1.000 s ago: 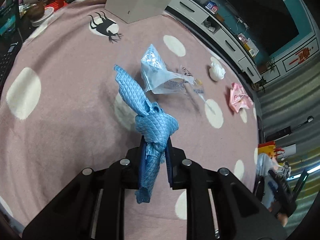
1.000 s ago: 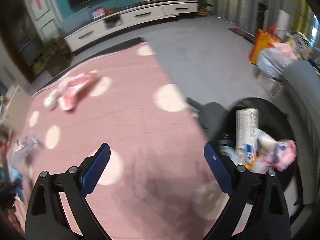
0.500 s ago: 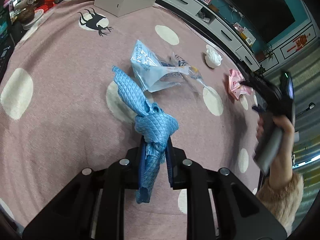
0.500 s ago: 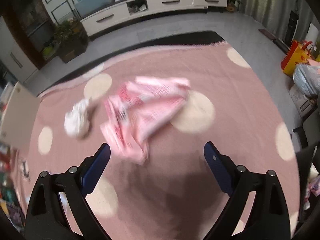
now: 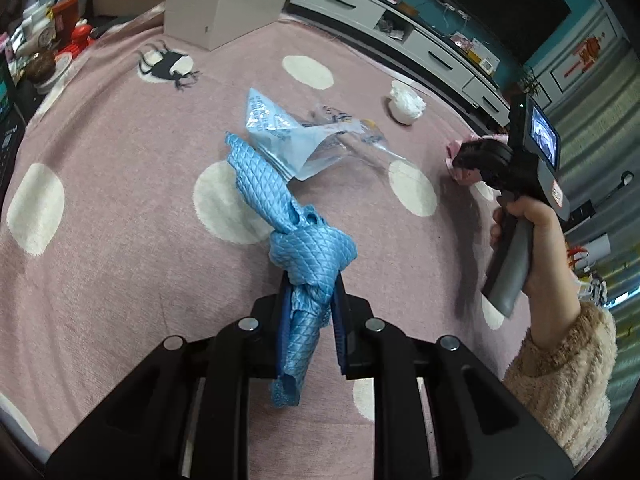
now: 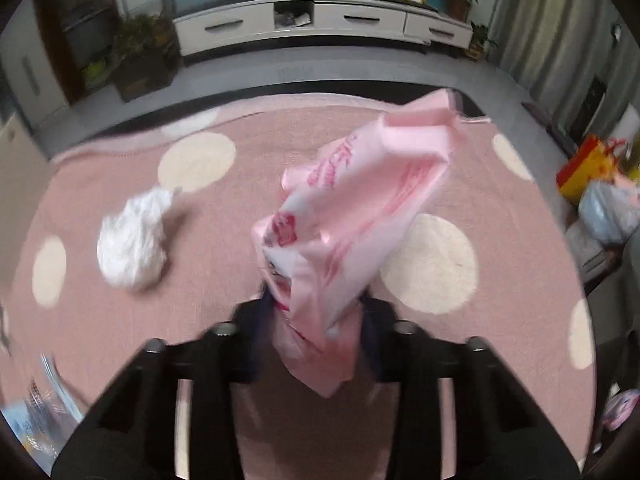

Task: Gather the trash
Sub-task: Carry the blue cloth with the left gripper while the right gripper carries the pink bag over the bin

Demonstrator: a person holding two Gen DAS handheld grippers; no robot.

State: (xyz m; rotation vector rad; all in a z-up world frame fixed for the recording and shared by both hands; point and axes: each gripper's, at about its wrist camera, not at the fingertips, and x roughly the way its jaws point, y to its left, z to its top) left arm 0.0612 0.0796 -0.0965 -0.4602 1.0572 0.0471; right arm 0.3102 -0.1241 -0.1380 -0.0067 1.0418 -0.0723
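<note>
My left gripper (image 5: 310, 300) is shut on a blue quilted wrapper (image 5: 304, 256) and holds it above the pink dotted rug (image 5: 120, 200). A clear and blue plastic bag (image 5: 296, 136) and a white crumpled wad (image 5: 406, 102) lie on the rug beyond it. My right gripper (image 6: 318, 320) is shut on a pink plastic bag (image 6: 352, 216), which stands up between the fingers. The white wad (image 6: 134, 240) lies to its left. In the left wrist view the right gripper (image 5: 464, 162) shows at the right with the pink bag (image 5: 454, 152) at its tip.
A white box (image 5: 224, 0) stands at the rug's far edge. A white TV cabinet (image 6: 320, 20) runs along the back wall. Cluttered items (image 5: 52, 48) sit at the far left. An orange bag (image 6: 584, 168) and a filled plastic bag (image 6: 608, 212) stand at the right.
My right gripper swung from the bin area to the pink bag, closed on it and lifted it. My left gripper kept hold of the blue wrapper and drifted slightly.
</note>
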